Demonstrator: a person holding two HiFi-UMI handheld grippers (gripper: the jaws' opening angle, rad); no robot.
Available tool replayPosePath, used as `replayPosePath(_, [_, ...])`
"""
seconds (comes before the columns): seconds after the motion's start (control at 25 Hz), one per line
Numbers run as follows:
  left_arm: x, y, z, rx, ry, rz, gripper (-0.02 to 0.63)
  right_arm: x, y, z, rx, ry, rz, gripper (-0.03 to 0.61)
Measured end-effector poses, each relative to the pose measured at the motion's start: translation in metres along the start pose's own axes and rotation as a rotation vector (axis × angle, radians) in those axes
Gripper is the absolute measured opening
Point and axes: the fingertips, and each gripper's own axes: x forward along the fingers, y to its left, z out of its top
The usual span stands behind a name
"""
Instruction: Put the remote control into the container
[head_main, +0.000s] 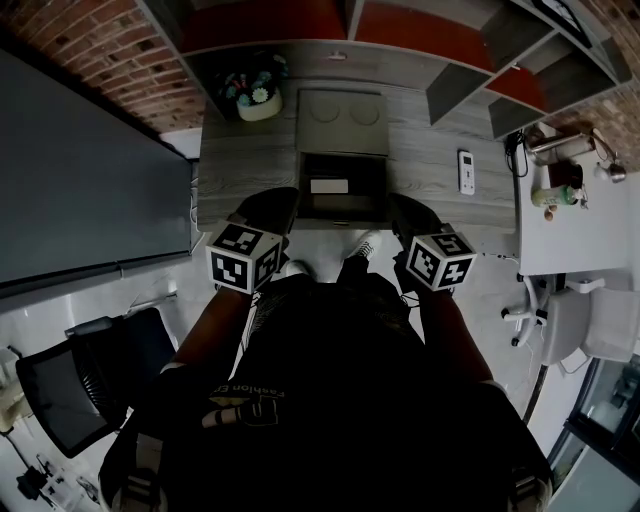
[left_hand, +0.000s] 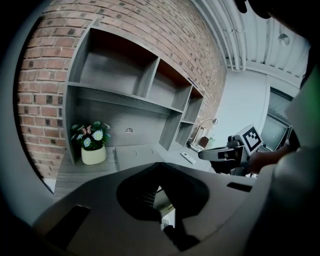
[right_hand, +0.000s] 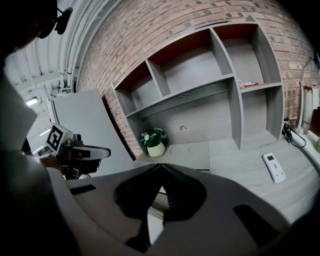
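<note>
White slab remote (head_main: 466, 171) on woodgrain desk (head_main: 250, 165), right of dark boxy container (head_main: 365, 200); I read left gripper (left_hand: 159, 165), right gripper (right_hand: 161, 166) jaws together, empty.

bare desk (head_main: 430, 170) between open container (head_main: 366, 192) and remote (head_main: 466, 171), flowerpot (head_main: 258, 103) back left, shelves (head_main: 470, 70) behind

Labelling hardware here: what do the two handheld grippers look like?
The left gripper and right gripper match: dark bodies, each carrying a white cube with black square markers, and broad matte-grey jaws. The person wears a dark top.
</note>
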Motion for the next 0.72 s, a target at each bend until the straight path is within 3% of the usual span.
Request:
replayPosePath(0.32, [-0.0027,0.0010,-0.0086,0.022,0.025,0.000,0.006,0.0001,-0.0004,-0.0073,0.019,0.016,0.002,0.008])
replayPosePath(0.72, [-0.0039,0.0016,-0.0042,-0.022,0.006,0.010,0.006,-0.0017,-0.0031,-0.0072,0.011,0.024,-0.003,0.008])
